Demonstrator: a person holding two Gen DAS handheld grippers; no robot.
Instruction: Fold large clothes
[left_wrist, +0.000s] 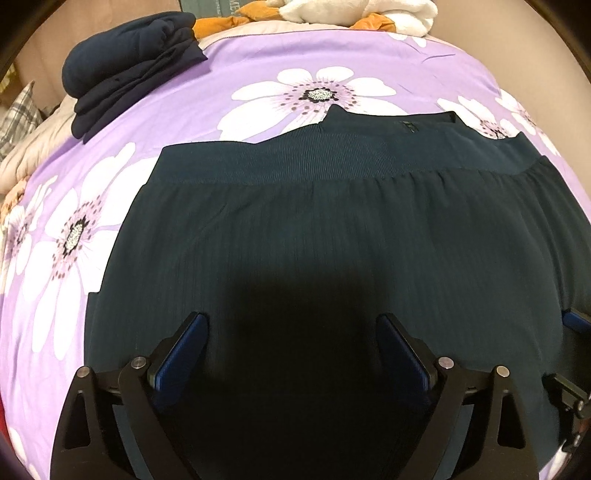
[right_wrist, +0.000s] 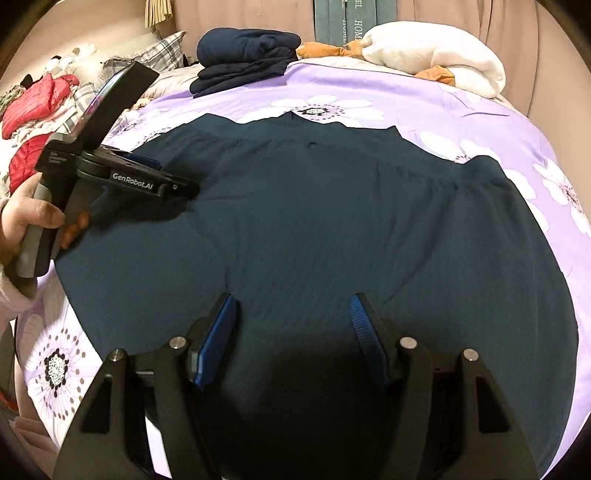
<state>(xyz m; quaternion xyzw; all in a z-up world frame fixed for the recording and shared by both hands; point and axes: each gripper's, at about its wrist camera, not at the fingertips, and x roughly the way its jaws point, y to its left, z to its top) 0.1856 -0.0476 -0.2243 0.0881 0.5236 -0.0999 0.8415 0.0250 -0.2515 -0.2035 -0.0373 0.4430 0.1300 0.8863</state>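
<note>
A large dark teal ribbed garment lies flat on the bed, its wide waistband at the far side. It fills the middle of the right wrist view too. My left gripper is open and empty, low over the garment's near part. My right gripper is open and empty, also just above the cloth. The left gripper's body shows at the left of the right wrist view, held by a hand over the garment's left edge.
The bed has a purple cover with white flowers. A folded stack of navy clothes sits at the far left corner. A white plush and orange cloth lie at the head. Red clothes and a plaid pillow lie left.
</note>
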